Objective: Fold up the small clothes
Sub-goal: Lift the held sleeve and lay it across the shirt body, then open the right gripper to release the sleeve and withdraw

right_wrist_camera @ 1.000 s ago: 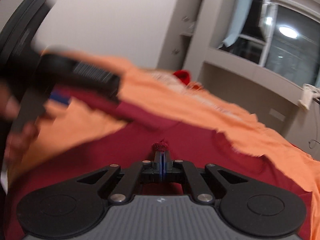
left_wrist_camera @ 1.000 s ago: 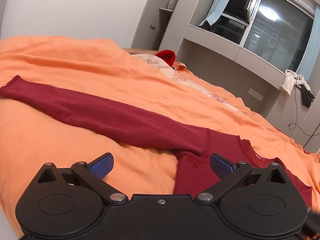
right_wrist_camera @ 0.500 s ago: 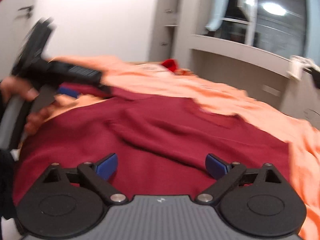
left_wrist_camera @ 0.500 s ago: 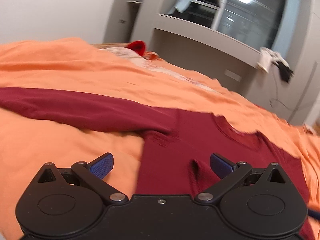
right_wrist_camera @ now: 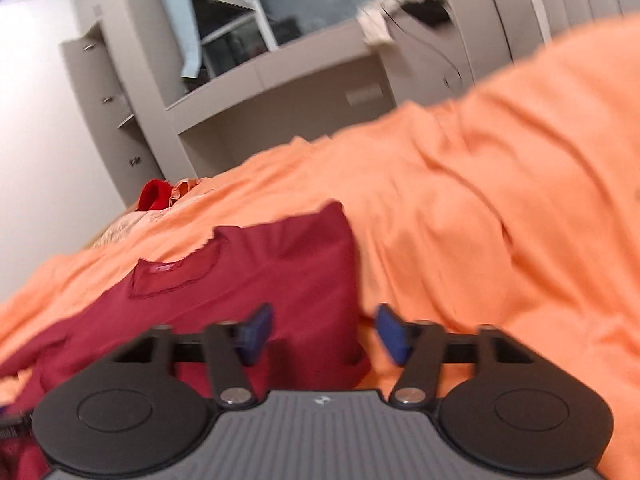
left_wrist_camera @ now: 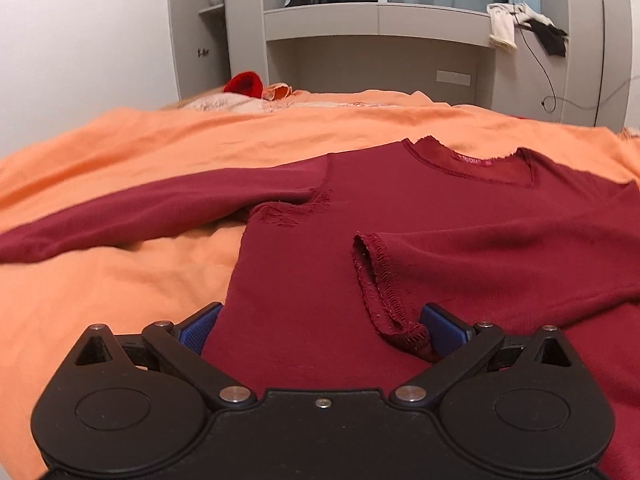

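One maroon shirt [left_wrist_camera: 400, 220], two sleeves.

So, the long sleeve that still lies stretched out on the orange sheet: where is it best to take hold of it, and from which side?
Probably at the cuff end of the stretched-out sleeve, approaching from the left of the left wrist view with the left hand-held gripper. That sleeve lies flat and straight away from the dark red top, so its free end can be lifted and carried across the body.

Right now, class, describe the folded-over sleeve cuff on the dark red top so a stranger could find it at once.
Start at the orange bedcover, then the dark red long-sleeved knit top lying flat on it. The cuff lies across the top's chest: an open, stitched, frayed sleeve end, while the other sleeve stretches out straight over the cover.
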`<state>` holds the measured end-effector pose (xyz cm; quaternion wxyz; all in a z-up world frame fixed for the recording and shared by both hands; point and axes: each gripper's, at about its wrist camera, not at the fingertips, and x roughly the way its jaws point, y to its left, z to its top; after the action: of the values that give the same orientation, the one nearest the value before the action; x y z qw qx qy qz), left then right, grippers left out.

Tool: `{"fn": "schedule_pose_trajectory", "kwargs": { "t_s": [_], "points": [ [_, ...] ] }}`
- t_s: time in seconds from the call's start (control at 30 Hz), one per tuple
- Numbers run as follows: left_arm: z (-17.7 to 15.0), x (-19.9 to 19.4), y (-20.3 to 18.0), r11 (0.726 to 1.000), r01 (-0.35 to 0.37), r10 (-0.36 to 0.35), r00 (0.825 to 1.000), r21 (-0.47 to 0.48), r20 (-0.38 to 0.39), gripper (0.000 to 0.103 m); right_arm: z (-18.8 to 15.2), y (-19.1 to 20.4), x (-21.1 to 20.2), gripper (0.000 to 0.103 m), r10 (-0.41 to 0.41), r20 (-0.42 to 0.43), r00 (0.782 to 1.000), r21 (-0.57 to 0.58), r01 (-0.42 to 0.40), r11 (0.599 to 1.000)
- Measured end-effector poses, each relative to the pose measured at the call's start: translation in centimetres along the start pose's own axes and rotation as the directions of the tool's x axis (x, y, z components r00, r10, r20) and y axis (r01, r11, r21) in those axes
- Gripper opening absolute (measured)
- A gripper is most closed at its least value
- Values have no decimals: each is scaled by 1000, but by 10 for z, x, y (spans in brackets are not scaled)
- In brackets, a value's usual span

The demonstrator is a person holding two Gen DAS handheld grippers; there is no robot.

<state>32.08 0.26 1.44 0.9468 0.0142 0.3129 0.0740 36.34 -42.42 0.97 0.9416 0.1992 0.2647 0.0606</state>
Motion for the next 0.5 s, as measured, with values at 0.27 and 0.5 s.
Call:
{"fn": "schedule_pose_trajectory", "kwargs": {
  "t_s": [0.27,0.5],
  "points": [
    [-2,-2,0,1000,2,-2,1000,5,7,103,8,-11,-13,7,46,19,999,35,-47,998],
    [-2,-2,1,1000,12,-12,1000,11,13,103,-4,-25,2,17,30,-58,998,90,-25,996]
  ]
}}
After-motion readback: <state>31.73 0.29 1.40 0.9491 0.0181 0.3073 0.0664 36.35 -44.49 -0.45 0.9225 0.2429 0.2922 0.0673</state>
